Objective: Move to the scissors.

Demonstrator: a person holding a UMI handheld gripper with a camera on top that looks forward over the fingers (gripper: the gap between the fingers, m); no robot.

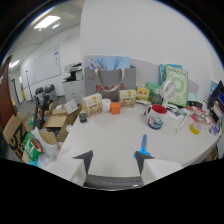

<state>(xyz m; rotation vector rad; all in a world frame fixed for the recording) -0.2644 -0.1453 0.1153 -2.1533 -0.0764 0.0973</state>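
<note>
Hovering above the white table with fingers spread wide and holding nothing, the gripper has the blue-handled scissors lying just ahead of its right finger in the lower centre-right, their long axis pointing away.

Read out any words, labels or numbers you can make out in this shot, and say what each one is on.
None can be read for certain.
Grey tote bag: red print, too blurred to read.
Green poster: lettering too small.
Cardboard box: dark marks, illegible.
Red and white mug: blurred design.
Whiteboard: faint, unreadable.
The gripper is open over the white table.
</note>
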